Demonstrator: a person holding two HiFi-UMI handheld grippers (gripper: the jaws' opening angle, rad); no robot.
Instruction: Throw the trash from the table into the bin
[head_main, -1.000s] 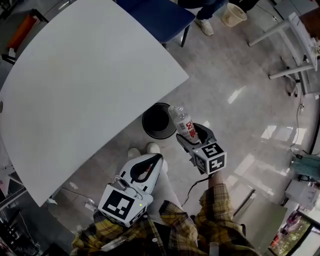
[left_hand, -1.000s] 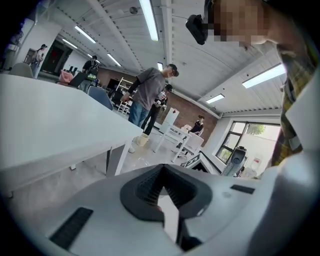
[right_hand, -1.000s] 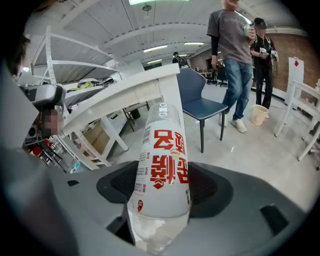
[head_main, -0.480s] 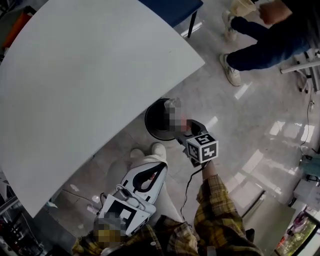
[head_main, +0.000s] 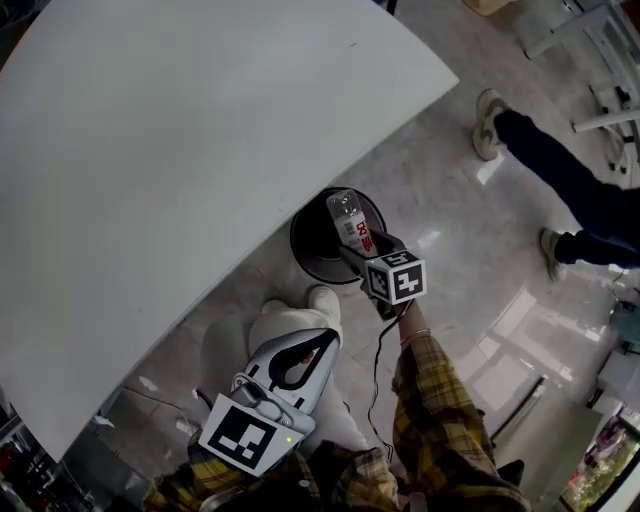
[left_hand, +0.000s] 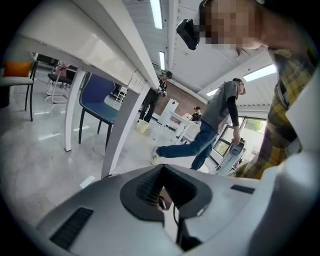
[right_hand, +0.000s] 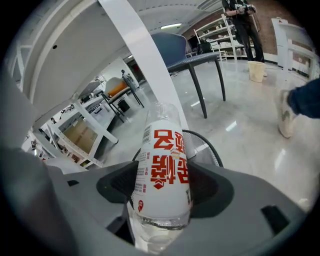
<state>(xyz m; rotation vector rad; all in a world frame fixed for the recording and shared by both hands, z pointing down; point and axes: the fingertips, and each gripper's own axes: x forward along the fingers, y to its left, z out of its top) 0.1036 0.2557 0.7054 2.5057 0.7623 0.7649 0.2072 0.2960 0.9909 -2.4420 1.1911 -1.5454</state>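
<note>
A clear plastic bottle (head_main: 350, 220) with a white label and red print sits between the jaws of my right gripper (head_main: 358, 240), which is shut on it. The bottle (right_hand: 164, 172) hangs over the round black mesh bin (head_main: 312, 250) standing on the floor by the table's edge. In the right gripper view the bin's rim (right_hand: 207, 144) shows just behind the bottle. My left gripper (head_main: 298, 352) is held low near my body, jaws together with nothing between them (left_hand: 161, 192).
The big white table (head_main: 170, 150) fills the upper left, and its leg (right_hand: 145, 65) stands right beside the bin. A person (head_main: 570, 200) walks across the floor at the right. A blue chair (left_hand: 102, 102) stands beyond the table.
My right gripper has carried the bottle up and left, from beside the bin to over its opening. The walking person has moved towards the right. The left gripper has barely moved.
</note>
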